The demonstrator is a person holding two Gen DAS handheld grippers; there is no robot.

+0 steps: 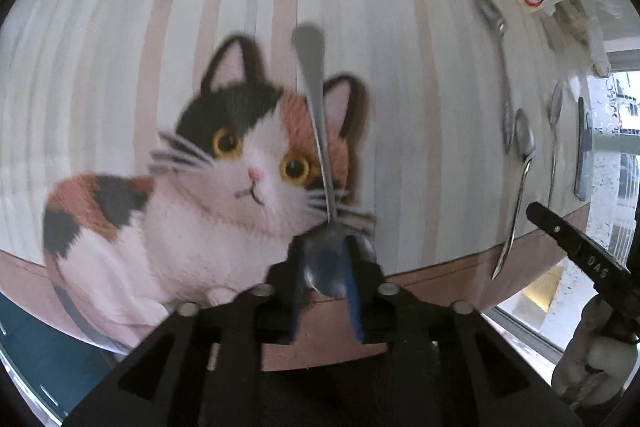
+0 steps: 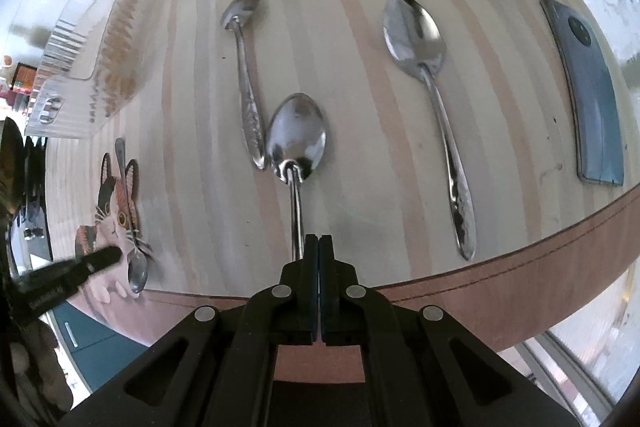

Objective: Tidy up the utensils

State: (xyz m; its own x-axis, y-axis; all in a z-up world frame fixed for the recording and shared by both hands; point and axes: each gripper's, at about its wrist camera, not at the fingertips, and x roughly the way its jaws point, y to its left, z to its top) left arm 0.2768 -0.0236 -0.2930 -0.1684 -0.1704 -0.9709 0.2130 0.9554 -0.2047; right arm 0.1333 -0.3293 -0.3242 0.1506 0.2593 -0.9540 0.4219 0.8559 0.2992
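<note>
On the striped table (image 2: pixel 360 107), near its front edge, four spoons are lying. The left gripper (image 1: pixel 326 267) is pointing steeply down over the cat picture (image 1: pixel 192 187), its blue pads (image 1: pixel 354 291) standing slightly apart on either side of the small spoon's (image 1: pixel 320 131) bowl; whether they are pressing on it is unclear, and the handle is running away across the cat's face. The right gripper (image 2: pixel 319 255) is pressed together, its tips sitting beside the handle end of the middle spoon (image 2: pixel 296 143), nothing between them. A patterned spoon (image 2: pixel 248 83) is lying just left of that one, bowl away, and a large spoon (image 2: pixel 428 99) is lying well to its right. A blue phone (image 2: pixel 588 95) is resting near the table's right edge. A clear tray (image 2: pixel 80 67) is sitting at the far left
</note>
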